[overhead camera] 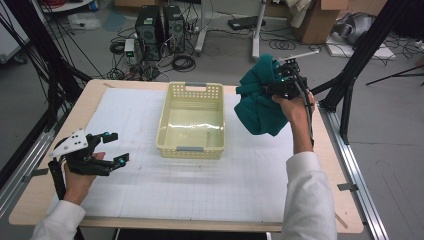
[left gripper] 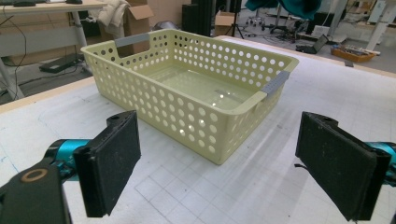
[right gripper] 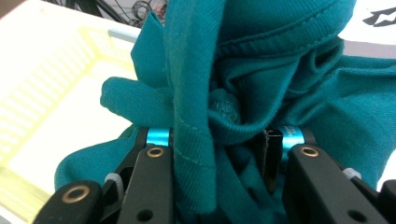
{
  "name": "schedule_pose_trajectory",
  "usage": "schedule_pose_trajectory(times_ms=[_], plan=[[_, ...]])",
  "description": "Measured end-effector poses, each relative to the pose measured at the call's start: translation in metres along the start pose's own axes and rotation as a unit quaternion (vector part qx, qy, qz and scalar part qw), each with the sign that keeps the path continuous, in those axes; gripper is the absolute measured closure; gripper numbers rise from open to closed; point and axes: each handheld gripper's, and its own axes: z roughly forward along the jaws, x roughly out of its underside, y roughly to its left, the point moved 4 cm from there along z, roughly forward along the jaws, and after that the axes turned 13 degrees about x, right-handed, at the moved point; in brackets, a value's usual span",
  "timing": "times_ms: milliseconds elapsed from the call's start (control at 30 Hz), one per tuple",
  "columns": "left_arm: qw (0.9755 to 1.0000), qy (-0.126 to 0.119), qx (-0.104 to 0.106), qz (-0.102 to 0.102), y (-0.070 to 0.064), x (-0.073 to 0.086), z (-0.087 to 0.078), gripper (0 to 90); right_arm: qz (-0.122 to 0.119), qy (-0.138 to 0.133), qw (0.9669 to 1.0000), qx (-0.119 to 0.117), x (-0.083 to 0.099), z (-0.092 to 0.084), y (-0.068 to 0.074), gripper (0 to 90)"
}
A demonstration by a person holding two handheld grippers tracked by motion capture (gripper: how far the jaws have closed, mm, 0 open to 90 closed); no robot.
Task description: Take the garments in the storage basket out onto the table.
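Note:
A teal garment [overhead camera: 260,102] hangs bunched above the table, right of a pale yellow perforated basket [overhead camera: 170,102]. My right gripper [overhead camera: 280,85] is shut on the cloth near its top. In the right gripper view the teal fabric [right gripper: 261,79] bulges between the jaws and drapes over them, with the basket [right gripper: 42,107] below at left. My left gripper [overhead camera: 114,148] rests low at the table's left, open and holding nothing. Its pads [left gripper: 112,158] stand wide apart in the left gripper view, facing the basket [left gripper: 154,100], whose inside is bare.
A white gridded mat [overhead camera: 240,175] covers the wooden table [overhead camera: 345,210]. Black frame posts [overhead camera: 350,75] stand at both sides. On the floor behind are computer towers [overhead camera: 160,27], cables and cardboard boxes [overhead camera: 320,20].

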Motion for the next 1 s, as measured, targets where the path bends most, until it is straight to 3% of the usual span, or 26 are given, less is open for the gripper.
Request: schedule_pose_trajectory(times_ms=[333,633,1000], plan=[[1.0000,0.001,-0.001,-0.003,0.000,0.001,0.002,14.2,0.015,0.024,0.9996,0.004,0.033,0.021,-0.019,67.6],[1.0000,0.000,-0.003,-0.004,0.001,0.001,0.000,14.2,0.026,0.050,0.9983,0.013,0.056,0.042,-0.026,67.5],[1.0000,0.003,-0.007,-0.003,0.001,0.002,0.000,14.2,0.035,0.075,0.9966,0.008,0.082,0.065,-0.030,67.1]])
